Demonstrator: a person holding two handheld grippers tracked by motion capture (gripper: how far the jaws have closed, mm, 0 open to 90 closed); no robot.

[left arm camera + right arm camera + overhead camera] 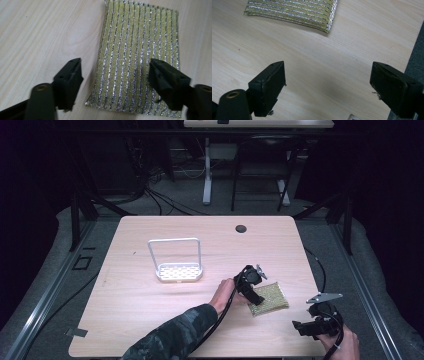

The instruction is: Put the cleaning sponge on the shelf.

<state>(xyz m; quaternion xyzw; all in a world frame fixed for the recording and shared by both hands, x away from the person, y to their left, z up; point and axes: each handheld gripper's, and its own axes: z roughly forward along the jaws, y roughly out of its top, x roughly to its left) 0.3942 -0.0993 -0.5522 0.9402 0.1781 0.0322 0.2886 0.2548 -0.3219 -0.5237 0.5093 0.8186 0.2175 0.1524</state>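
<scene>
Broadly, the bench (150,320) carries a white rack (177,262) well off beyond the left gripper (252,292), and a gold sponge (136,62) flat directly under that gripper's wide jaws, its long axis running away between them. Smaller and farther off, the right gripper (327,87) hangs wide and empty, the sponge ahead of it, so the left is nearer for a likely pickup.

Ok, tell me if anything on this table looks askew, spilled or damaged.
Nothing stands out. The sponge lies flat and whole, at a slight angle to the table edge, and the white holder stands upright.
</scene>
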